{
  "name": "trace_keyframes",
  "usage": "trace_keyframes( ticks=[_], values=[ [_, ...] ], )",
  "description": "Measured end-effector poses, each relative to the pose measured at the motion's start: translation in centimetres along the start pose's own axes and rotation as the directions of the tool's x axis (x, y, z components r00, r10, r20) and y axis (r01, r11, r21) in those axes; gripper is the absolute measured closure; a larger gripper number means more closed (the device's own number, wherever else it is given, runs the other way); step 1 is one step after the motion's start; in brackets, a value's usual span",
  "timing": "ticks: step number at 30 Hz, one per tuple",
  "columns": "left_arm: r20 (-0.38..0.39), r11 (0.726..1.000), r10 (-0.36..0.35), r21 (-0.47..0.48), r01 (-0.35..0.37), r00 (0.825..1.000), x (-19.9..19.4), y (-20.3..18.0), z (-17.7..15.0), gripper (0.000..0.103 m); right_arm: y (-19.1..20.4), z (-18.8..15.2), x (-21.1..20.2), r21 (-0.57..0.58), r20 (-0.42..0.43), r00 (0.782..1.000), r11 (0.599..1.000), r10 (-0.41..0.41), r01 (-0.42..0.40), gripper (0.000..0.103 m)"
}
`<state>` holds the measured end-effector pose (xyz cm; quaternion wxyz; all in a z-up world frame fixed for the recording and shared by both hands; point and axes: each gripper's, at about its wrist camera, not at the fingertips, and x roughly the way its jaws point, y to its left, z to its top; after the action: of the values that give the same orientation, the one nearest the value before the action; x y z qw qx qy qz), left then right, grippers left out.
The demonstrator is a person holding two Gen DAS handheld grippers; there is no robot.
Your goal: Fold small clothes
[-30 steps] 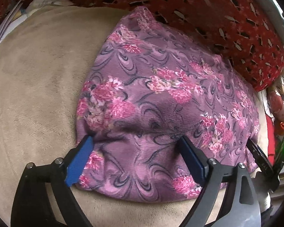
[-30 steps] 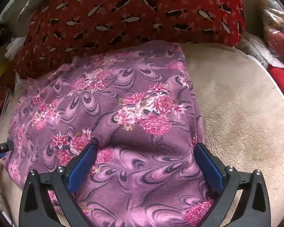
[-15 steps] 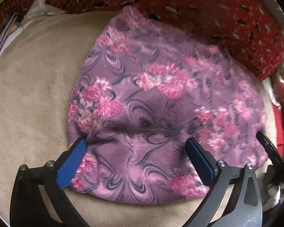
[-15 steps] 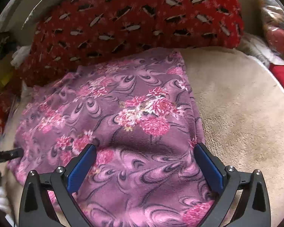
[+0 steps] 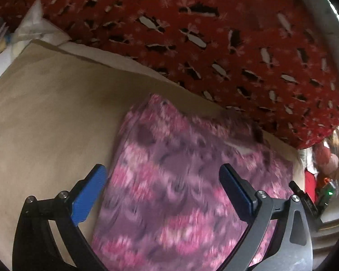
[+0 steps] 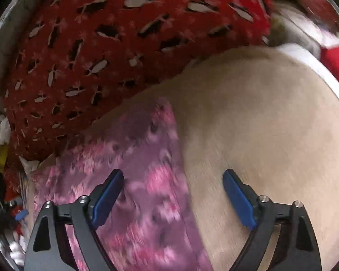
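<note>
A purple fleece garment with pink flowers (image 5: 180,180) lies on a beige cushion (image 5: 47,117); it is motion-blurred. My left gripper (image 5: 162,192) is open and empty above the garment's left edge. In the right wrist view the garment (image 6: 142,180) lies lower left on the cushion (image 6: 260,124). My right gripper (image 6: 173,194) is open and empty, straddling the garment's right edge. The other gripper's tip (image 5: 305,198) shows at the right of the left wrist view.
A red patterned blanket (image 5: 214,33) is piled behind the cushion, also in the right wrist view (image 6: 101,56). White cloth and papers (image 5: 29,31) lie at the far left. Red and mixed clutter (image 6: 336,58) sits to the right.
Both grippers have pulled back and lifted off the garment; the garment now sits lower in both views and more of the cushion and red blanket shows. Both stay open.
</note>
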<state>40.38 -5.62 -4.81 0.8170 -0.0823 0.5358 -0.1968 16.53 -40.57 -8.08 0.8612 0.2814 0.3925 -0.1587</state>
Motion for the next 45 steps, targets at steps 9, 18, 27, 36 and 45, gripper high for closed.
trace_keyframes(
  ticks=[9,18,27,36,45],
  values=[
    [0.003,0.981,0.184,-0.062,-0.184,0.983,4.5,1.5,1.4,0.029,-2.3,0.3,2.1,0.058,-0.023,0.999,0.998,0.037,-0.036,0.1],
    [0.012,0.999,0.002,0.052,-0.003,1.0,-0.7,-0.9,-5.5,0.03,1.7,-3.6,-3.1,-0.096,0.113,0.985,0.988,0.133,-0.123,0.075],
    [0.036,0.973,0.135,0.182,-0.139,0.99,-2.7,-4.0,-8.5,0.03,6.4,-6.7,-4.8,-0.218,0.099,0.986,0.97,0.134,-0.11,0.067],
    [0.101,0.953,0.198,0.212,-0.216,0.975,-4.6,-4.9,-9.0,0.03,9.1,-9.3,-2.1,-0.326,0.018,0.999,0.945,0.039,-0.031,0.049],
    [0.12,0.938,0.228,0.238,-0.251,0.966,-4.7,-5.1,-9.3,0.03,6.5,-9.6,-3.5,-0.315,0.053,0.998,0.948,-0.021,0.037,0.051]
  ],
)
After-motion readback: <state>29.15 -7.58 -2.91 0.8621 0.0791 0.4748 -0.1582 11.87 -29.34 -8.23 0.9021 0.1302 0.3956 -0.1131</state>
